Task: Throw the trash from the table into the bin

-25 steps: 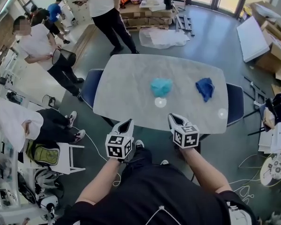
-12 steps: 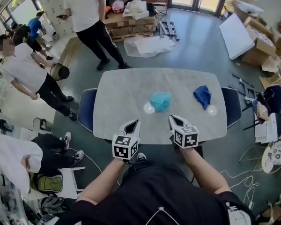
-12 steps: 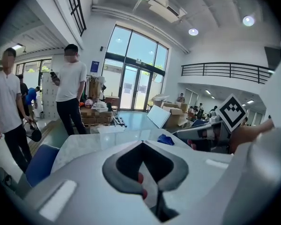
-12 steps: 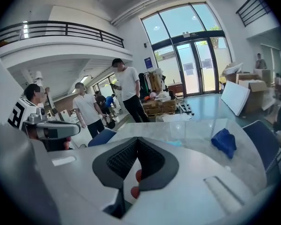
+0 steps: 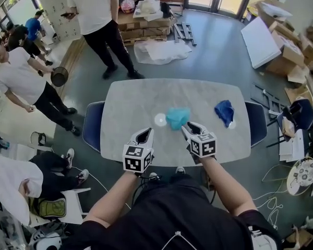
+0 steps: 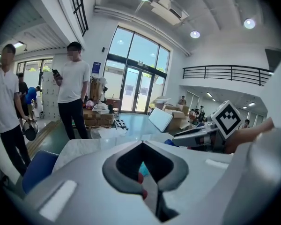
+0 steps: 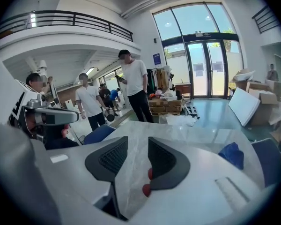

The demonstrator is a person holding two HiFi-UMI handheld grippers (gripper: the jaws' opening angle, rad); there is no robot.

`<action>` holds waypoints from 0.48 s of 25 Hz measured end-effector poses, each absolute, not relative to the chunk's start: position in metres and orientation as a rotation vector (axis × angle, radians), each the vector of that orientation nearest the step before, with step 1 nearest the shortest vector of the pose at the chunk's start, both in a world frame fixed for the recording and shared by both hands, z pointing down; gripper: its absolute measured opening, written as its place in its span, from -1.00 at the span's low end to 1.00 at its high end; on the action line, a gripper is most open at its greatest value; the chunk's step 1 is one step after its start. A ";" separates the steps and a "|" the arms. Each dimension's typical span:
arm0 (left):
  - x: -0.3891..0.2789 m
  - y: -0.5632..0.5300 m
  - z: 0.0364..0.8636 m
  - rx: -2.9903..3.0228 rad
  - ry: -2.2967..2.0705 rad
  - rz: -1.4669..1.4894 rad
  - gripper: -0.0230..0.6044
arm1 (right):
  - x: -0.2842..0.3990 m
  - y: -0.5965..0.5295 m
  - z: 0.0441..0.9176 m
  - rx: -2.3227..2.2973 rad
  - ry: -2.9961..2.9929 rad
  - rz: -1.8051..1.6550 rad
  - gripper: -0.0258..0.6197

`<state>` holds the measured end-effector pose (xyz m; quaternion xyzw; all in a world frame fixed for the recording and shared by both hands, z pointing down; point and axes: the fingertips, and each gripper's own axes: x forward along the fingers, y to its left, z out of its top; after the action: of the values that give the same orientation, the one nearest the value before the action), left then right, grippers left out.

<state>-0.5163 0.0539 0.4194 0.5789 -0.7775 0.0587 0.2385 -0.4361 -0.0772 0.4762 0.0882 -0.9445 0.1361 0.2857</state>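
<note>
Left hand-held gripper over the table's near edge, jaws closed, empty. Crumpled teal wad mid-table, lumpy, longer side to side. Right hand-held gripper just beside it, jaws just opening, nothing between. Dark blue wad far right, elongated far-to-near.

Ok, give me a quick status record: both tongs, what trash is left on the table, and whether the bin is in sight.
left tongs: shut, empty, over the table's near edge
right tongs: jaws have just been opening, nothing between them
table: grey top, two pieces of trash on it
teal wad: near the middle, right by the right tongs' tips
blue wad: toward the table's right end, untouched
bin: none that I can identify in any view
</note>
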 end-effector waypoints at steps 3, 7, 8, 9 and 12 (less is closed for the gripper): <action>-0.520 0.052 0.426 1.538 -2.144 0.145 -0.93 | -0.456 -0.089 0.505 0.139 -2.483 0.321 -0.14; -0.521 0.057 0.441 1.452 -2.149 0.136 -0.93 | -0.473 -0.110 0.555 0.044 -2.392 0.217 0.16; -0.522 0.056 0.444 1.430 -2.153 0.134 -0.93 | -0.476 -0.118 0.566 0.026 -2.370 0.189 0.19; -0.524 0.054 0.446 1.409 -2.159 0.132 -0.93 | -0.480 -0.127 0.577 0.012 -2.350 0.162 0.22; -0.532 0.052 0.455 1.345 -2.176 0.131 -0.93 | -0.492 -0.149 0.611 -0.026 -2.288 0.102 0.26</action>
<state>-0.5318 0.0524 0.4546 0.5032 -0.8141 0.0490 0.2857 -0.4916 -0.1495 0.6113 -0.0102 -0.9099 0.0405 0.4127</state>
